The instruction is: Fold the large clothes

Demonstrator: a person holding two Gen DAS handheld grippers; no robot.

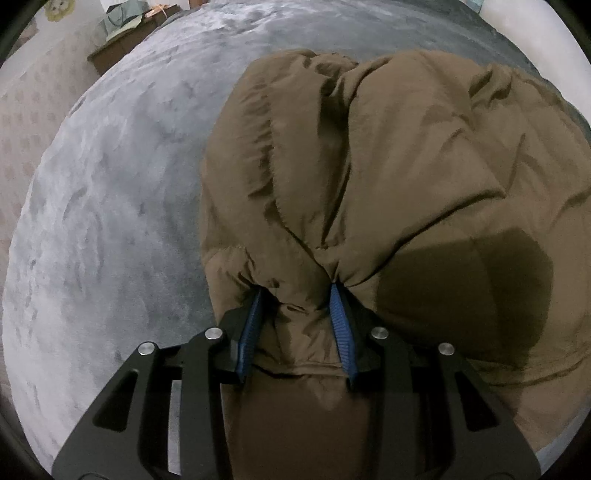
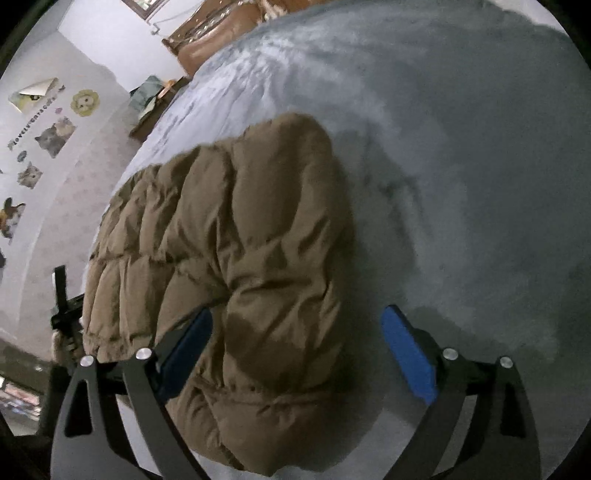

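A brown quilted puffer jacket (image 1: 388,166) lies bunched on a grey plush bedspread (image 1: 118,192). My left gripper (image 1: 295,291) is shut on a thick fold of the jacket's near edge, its blue pads (image 1: 341,328) pressed into the padding on both sides. In the right wrist view the jacket (image 2: 229,236) stretches away to the left over the bedspread (image 2: 461,166). My right gripper (image 2: 299,317) is open wide, its blue pads (image 2: 406,354) well apart, and the jacket's near end lies between the fingers without being pinched.
A brown bedside cabinet (image 1: 122,48) with cloth on it stands past the bed's far left corner. A wall with animal stickers (image 2: 48,136) runs along the left. A brown padded headboard (image 2: 218,33) is at the far end. The left gripper's black frame (image 2: 64,306) shows at the jacket's left edge.
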